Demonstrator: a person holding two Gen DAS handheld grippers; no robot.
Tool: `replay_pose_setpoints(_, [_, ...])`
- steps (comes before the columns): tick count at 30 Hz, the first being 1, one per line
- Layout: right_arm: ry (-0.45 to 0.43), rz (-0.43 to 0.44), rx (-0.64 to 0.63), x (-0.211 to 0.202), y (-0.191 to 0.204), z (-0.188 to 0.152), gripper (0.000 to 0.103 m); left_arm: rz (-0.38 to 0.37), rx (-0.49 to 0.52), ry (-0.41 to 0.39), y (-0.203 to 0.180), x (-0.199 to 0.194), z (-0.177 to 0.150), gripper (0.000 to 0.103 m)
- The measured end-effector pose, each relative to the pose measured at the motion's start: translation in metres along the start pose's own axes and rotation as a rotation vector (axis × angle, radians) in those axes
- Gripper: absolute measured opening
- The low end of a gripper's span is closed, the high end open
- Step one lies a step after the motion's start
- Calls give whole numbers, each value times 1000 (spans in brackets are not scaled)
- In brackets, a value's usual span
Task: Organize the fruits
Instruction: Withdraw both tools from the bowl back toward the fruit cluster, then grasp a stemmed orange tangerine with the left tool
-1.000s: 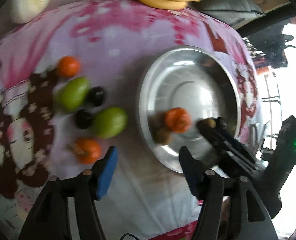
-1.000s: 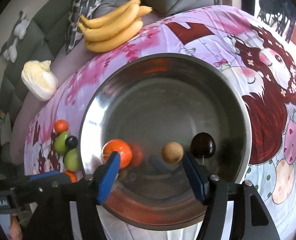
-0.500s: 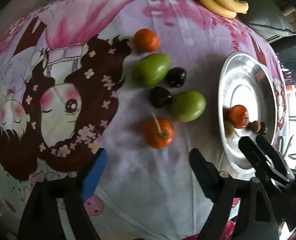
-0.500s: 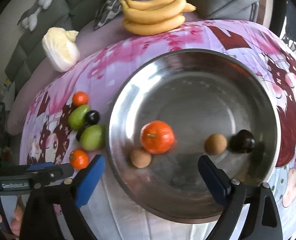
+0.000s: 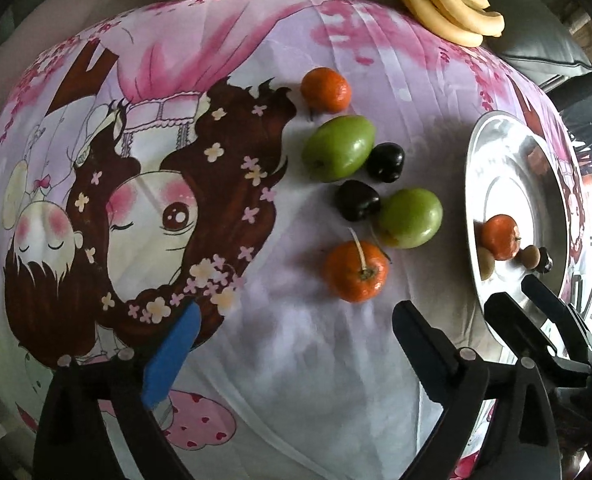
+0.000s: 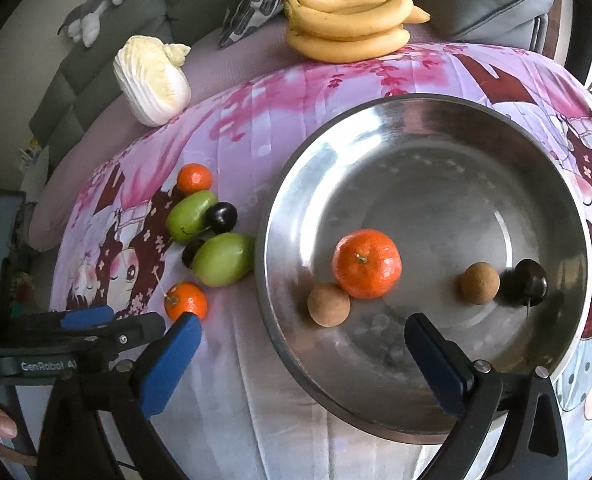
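**Left gripper nearest the loose fruit**

Left gripper (image 5: 292,344), pointing straight down, jaws opening and empty, hovers just short of the stemmed tangerine (image 5: 356,271), left of the steel bowl (image 5: 496,152). Right gripper (image 6: 302,348), also opening on nothing, probably sits over the bowl's near rim.

Steel basin (image 6: 536,168) polished metal, mirror-glossy, faint scuffs on its floor. Inside it: orange (image 6: 366,269) dimpled, shiny; two brown fruits (image 6: 479,282) matt, rough-skinned; dark plum (image 6: 530,281) glossy. Left of the basin: green fruits (image 5: 338,148) smooth, waxy. Printed cloth (image 5: 336,360) under the basin soft, matt, creased. Gripper pads (image 6: 164,364) blue, matt plastic or rubber.
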State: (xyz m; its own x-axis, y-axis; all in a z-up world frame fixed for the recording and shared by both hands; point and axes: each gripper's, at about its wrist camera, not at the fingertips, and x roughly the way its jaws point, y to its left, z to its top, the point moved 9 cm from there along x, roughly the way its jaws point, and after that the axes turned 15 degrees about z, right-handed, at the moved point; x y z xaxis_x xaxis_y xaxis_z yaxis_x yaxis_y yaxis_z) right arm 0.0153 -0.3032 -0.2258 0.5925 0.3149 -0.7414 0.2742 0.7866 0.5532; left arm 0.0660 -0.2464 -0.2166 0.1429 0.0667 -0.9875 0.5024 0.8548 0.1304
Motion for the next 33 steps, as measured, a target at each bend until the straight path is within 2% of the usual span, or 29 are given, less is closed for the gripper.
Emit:
replay_pose_setpoints(10, [11, 6, -33, 5, 11, -2, 103, -13, -43, -10, 30, 17, -6, 98])
replay_pose_setpoints(17, [-5, 20, -71, 7, 21, -2, 103, -10, -51, -48, 51, 14, -6, 98])
replay_pose_setpoints(22, [-46, 24, -83, 1, 22, 2, 103, -15, -19, -73, 57, 12, -5, 98])
replay_pose_setpoints(25, [-26, 40, -78, 2, 24, 1, 103, -18, 13, -80, 54, 11, -4, 98])
replay_pose_setpoints(30, [4, -5, -74, 1, 19, -2, 103, -24, 73, -1, 48, 13, -6, 98])
replay_pose_setpoints(33, [0, -22, -63, -2, 14, -1, 103, -28, 91, 3, 44, 13, -1, 98])
